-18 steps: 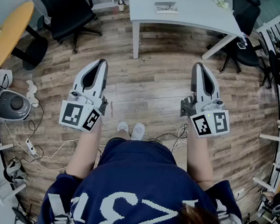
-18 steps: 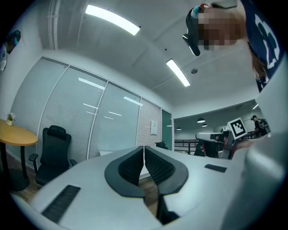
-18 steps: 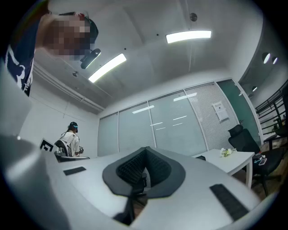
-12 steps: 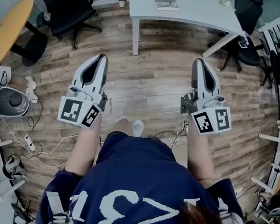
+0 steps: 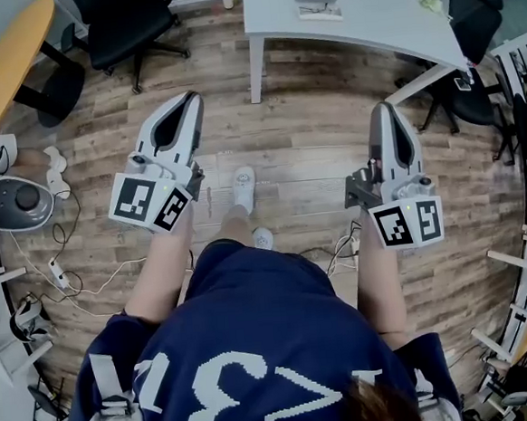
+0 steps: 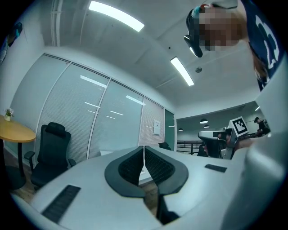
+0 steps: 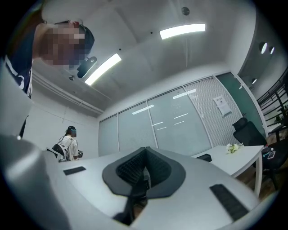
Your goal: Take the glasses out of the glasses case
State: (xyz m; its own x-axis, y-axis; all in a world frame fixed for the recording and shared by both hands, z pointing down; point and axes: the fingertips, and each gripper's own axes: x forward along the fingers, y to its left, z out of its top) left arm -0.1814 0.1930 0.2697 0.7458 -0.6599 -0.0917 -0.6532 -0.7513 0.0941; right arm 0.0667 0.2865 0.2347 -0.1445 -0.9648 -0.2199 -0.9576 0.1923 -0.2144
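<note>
In the head view I stand on a wooden floor, some way short of a white table (image 5: 358, 25). A small flat light object (image 5: 319, 10) lies on the table; I cannot tell whether it is the glasses case. My left gripper (image 5: 187, 100) is held out at the left and points ahead, shut with nothing in it. My right gripper (image 5: 384, 109) is held out at the right, also shut and empty. In the left gripper view the left gripper (image 6: 144, 148) has its dark pads pressed together. The right gripper (image 7: 145, 149) in the right gripper view looks the same. No glasses show.
Black office chairs stand at the far left (image 5: 126, 25) and far right (image 5: 466, 16). A round yellow table (image 5: 7, 62) is at the left edge. Cables (image 5: 68, 266) and devices lie on the floor at the left. Another person (image 7: 67, 143) stands in the room.
The person has stepped forward: one shoe now reaches ahead between the grippers. Both grippers have shifted a little against the floor and stayed shut.
</note>
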